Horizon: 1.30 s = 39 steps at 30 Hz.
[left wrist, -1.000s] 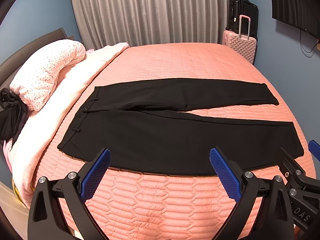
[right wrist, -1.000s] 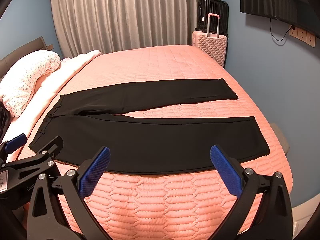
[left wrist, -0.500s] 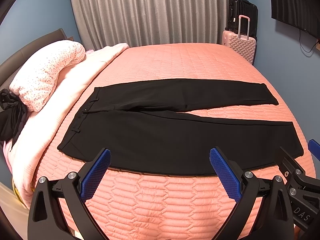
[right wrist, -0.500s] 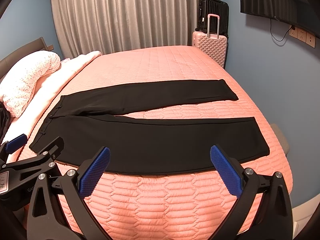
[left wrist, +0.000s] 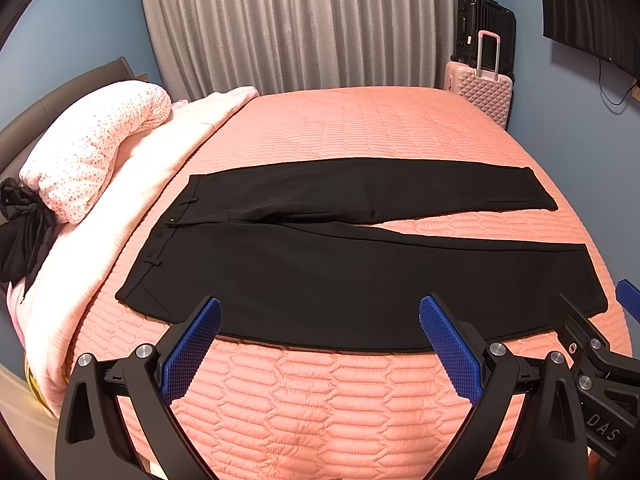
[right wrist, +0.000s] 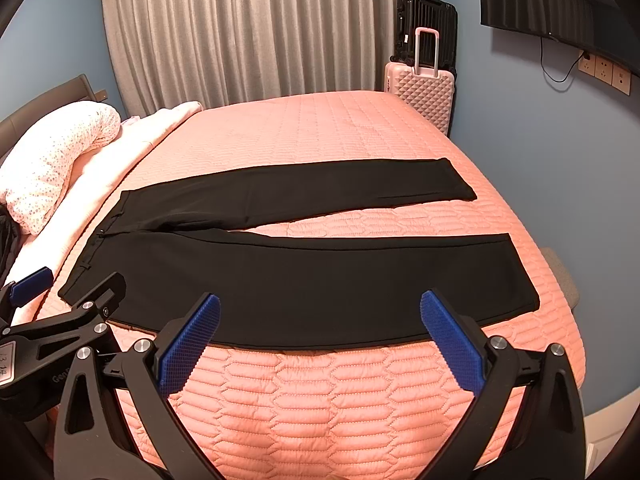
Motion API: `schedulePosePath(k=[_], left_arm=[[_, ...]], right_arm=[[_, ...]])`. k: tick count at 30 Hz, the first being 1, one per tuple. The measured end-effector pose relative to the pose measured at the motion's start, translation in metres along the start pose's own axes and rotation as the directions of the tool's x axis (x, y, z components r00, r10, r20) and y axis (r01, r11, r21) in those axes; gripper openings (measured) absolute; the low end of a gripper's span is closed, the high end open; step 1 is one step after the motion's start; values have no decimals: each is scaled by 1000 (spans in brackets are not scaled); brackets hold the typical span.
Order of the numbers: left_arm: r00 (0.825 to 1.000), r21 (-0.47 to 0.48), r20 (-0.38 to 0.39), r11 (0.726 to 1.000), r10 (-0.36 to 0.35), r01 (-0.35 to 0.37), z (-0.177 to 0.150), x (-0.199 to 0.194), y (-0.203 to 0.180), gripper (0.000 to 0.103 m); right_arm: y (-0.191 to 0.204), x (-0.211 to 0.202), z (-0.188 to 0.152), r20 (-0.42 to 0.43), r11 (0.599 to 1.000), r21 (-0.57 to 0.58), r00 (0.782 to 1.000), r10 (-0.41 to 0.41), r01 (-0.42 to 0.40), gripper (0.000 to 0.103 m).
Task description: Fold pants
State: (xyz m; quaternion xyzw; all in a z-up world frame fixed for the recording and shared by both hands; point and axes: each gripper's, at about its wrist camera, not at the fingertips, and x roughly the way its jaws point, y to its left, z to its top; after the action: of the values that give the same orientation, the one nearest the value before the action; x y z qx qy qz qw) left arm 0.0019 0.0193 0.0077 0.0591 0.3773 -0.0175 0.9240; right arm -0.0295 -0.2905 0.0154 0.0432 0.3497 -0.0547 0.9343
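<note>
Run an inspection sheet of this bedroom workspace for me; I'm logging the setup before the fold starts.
Surface: pink quilted bedspread, smooth.
Job's things: black pants lying flat, unfolded, legs spread apart, waistband toward the pillow side.
Clutter: speckled duvet roll; dark garment beside it.
Grippers: left gripper and right gripper open, above the near edge, holding nothing.
Cables: wall cable running to sockets.
Surroundings: grey curtain, pink suitcase, black suitcase.

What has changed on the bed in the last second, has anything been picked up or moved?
Nothing visibly changed. The black pants lie spread flat on the pink bedspread, legs apart, as before. The left gripper and the right gripper both hover open above the near edge, holding nothing.
</note>
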Motion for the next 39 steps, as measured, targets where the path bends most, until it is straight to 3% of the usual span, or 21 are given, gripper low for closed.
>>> schedulePosePath(k=[15,19,25,29,33,39], left_arm=[[1000,-4,-4,1000,2,-2,4,2,7,98],[1000,-23,14,1000,7,-6,12,13,28,98],[999,-52,-36,998,37,-39,35,63,66,98],[985,28,-65,987,158,-156,56,112,75,98],[975,80,-92,977,204,-197,73,158,78,98],[970,59,-103,975,220,-215,95,210,66,98]], right_arm=[[-6,9,-1,-3,1000,-15,1000,0,-1,98],[-25,23,8,5,1000,-20,1000,1,-1,98],[-77,83,40,-36,998,34,997,62,-61,98],[-127,151,76,-95,995,35,991,92,-89,98],[-191,223,121,-101,996,57,992,70,-64,98],[-275,316,167,-111,983,179,994,-5,25,98]])
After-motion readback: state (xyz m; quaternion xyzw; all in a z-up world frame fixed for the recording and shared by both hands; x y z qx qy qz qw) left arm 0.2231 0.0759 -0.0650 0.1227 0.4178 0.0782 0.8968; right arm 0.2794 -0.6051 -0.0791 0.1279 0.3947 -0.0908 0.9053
